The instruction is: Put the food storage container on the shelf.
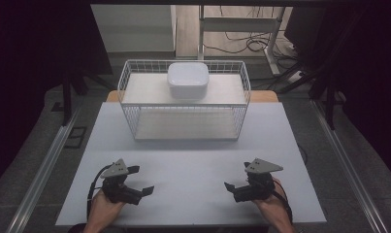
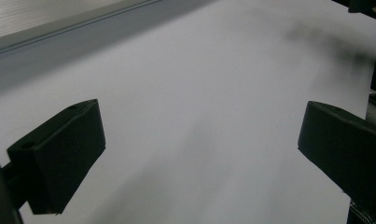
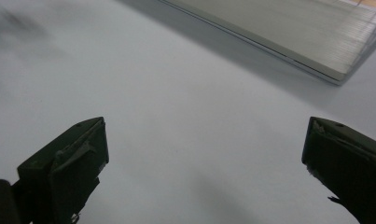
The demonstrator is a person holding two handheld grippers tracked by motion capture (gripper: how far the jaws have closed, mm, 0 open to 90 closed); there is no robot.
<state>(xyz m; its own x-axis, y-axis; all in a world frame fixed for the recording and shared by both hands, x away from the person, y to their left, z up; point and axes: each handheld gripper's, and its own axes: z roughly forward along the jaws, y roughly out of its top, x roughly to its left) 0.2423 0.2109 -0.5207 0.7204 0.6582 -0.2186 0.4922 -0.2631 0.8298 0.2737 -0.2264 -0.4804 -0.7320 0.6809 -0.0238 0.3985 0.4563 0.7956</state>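
White wire rack [image 1: 135, 80] is standing at the table's [image 1: 193, 160] far end, carrying a white tub [image 1: 187, 79] on its upper shelf. We are seeing the left gripper [image 1: 140, 180] and right gripper [image 1: 236, 178] resting near the front edge, well apart from the rack. Both are gaping wide and holding nothing.

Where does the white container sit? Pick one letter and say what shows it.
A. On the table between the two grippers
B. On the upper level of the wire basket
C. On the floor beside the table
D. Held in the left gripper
B: the white container rests on the top shelf inside the wire basket, far from both open grippers near the table's front edge.
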